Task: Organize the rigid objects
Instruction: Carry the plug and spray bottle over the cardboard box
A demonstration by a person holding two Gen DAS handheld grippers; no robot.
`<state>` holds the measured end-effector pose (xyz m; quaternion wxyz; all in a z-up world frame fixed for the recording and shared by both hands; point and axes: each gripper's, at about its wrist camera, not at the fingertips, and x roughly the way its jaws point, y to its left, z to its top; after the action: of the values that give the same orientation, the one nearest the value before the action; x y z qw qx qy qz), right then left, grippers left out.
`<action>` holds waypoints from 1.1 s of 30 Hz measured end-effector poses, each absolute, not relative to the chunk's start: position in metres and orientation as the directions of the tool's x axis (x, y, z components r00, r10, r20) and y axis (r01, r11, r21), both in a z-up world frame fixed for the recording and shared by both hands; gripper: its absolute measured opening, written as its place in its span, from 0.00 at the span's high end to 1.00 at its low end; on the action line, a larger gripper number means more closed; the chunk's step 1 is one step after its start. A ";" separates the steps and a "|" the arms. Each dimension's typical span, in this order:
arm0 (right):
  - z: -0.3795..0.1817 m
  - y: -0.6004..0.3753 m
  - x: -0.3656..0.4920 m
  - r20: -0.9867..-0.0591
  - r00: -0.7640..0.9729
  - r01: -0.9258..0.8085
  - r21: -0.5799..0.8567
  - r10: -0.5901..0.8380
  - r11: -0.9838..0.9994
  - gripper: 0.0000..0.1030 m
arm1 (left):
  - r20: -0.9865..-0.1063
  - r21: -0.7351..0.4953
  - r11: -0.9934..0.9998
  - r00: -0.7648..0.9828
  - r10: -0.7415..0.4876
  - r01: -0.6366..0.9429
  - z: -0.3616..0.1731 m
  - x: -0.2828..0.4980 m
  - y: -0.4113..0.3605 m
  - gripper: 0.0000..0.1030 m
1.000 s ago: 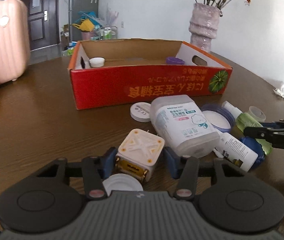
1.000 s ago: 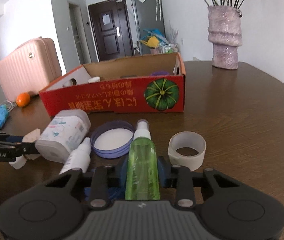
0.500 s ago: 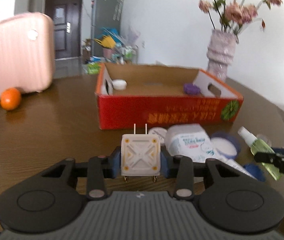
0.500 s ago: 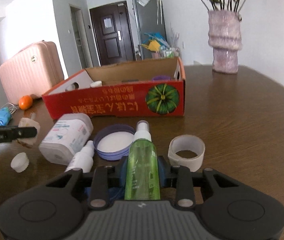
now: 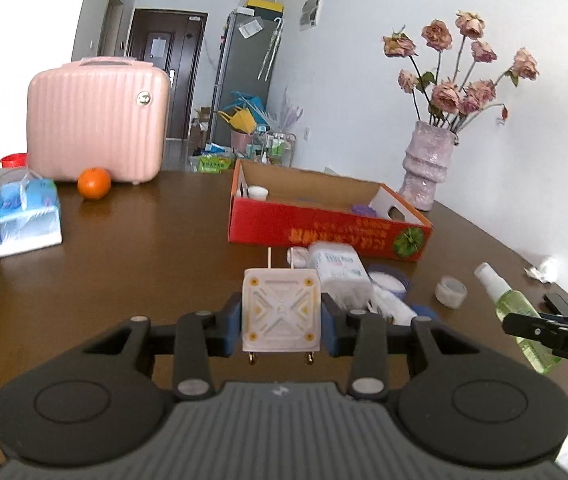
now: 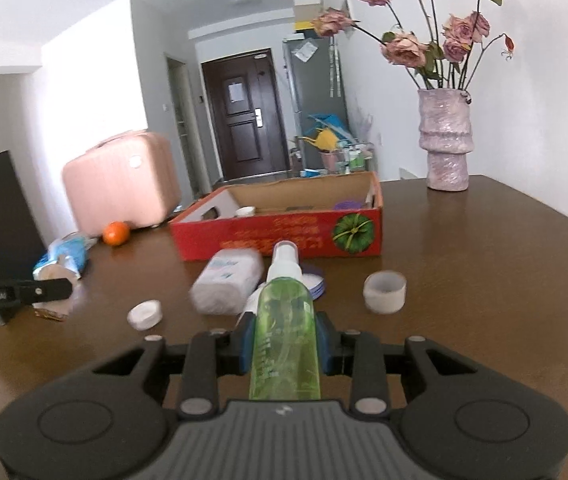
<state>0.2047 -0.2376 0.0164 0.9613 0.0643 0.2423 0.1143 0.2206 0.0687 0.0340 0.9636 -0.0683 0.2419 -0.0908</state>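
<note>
Left wrist view: my left claw is clamped on a white square plug adapter, blue pads pressed on both its sides, two prongs pointing away from me, held up off the desk. Right claw shows at the right edge here with "DAS" lettering readable, rest cut off.

Right wrist view: my right claw is closed narrow on a green spray bottle, white nozzle pointing forward, also lifted clear of the desk. Print on the bottle too faint to read. Left claw arm at the left edge reads "GenRobot.AI".

Red cardboard box sits ahead on the desk, open top, upside-down yellow Chinese characters and a green pumpkin picture on its front; a small white cap and something purple inside. In front of it: white wipes container with a blurred label, blue-rimmed lid, tape roll, white cap. Further left, an orange, a pink suitcase, a blue tissue pack.
</note>
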 end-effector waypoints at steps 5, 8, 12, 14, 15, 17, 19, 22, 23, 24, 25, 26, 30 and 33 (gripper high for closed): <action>0.012 -0.222 0.182 -0.463 0.832 -0.247 0.181 0.304 0.952 0.71 | -0.460 -0.187 0.972 0.862 -0.212 0.139 0.031 0.198 0.067 0.62; 0.011 -0.215 0.171 -0.467 0.826 -0.267 0.168 0.315 0.949 0.71 | -0.453 -0.188 0.971 0.865 -0.216 0.144 0.031 0.190 0.065 0.62; 0.006 -0.210 0.163 -0.477 0.820 -0.267 0.168 0.315 0.949 0.71 | -0.453 -0.194 0.970 0.863 -0.223 0.148 0.030 0.190 0.065 0.62; 0.006 -0.212 0.164 -0.478 0.820 -0.262 0.178 0.316 0.949 0.71 | -0.452 -0.194 0.969 0.863 -0.224 0.150 0.030 0.191 0.065 0.62; 0.006 -0.214 0.166 -0.477 0.818 -0.260 0.190 0.320 0.947 0.71 | -0.452 -0.193 0.969 0.863 -0.224 0.151 0.030 0.194 0.065 0.62; 0.009 -0.223 0.175 -0.476 0.804 -0.265 0.250 0.357 0.931 0.71 | -0.448 -0.180 0.971 0.865 -0.225 0.159 0.034 0.201 0.064 0.62; 0.013 -0.233 0.189 -0.470 0.783 -0.275 0.328 0.408 0.904 0.71 | -0.436 -0.175 0.968 0.867 -0.241 0.181 0.041 0.213 0.064 0.62; 0.026 -0.243 0.218 -0.454 0.784 -0.280 0.349 0.423 0.894 0.71 | -0.412 -0.175 0.960 0.870 -0.272 0.218 0.058 0.245 0.064 0.62; 0.031 -0.247 0.230 -0.451 0.788 -0.278 0.346 0.419 0.896 0.71 | -0.407 -0.166 0.960 0.871 -0.276 0.227 0.065 0.261 0.063 0.62; 0.037 -0.251 0.247 -0.451 0.791 -0.276 0.342 0.414 0.898 0.71 | -0.401 -0.159 0.959 0.872 -0.281 0.235 0.071 0.275 0.062 0.62; 0.043 -0.255 0.262 -0.453 0.792 -0.273 0.339 0.410 0.900 0.71 | -0.396 -0.156 0.959 0.875 -0.280 0.236 0.076 0.291 0.061 0.62; 0.047 -0.258 0.279 -0.457 0.791 -0.269 0.338 0.407 0.902 0.71 | -0.399 -0.149 0.959 0.873 -0.281 0.241 0.081 0.309 0.060 0.62; 0.064 -0.260 0.356 -0.506 0.778 -0.273 0.261 0.372 0.926 0.71 | -0.449 -0.184 0.951 0.839 -0.306 0.248 0.089 0.392 0.056 0.62; 0.070 -0.260 0.422 -0.571 0.753 -0.250 0.213 0.328 0.945 0.71 | -0.489 -0.191 0.951 0.817 -0.306 0.242 0.087 0.449 0.052 0.62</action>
<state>0.4221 -0.2601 0.0704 0.9341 0.0619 0.3159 0.1545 0.4494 0.0524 0.0868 0.9512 -0.0602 0.2664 -0.1439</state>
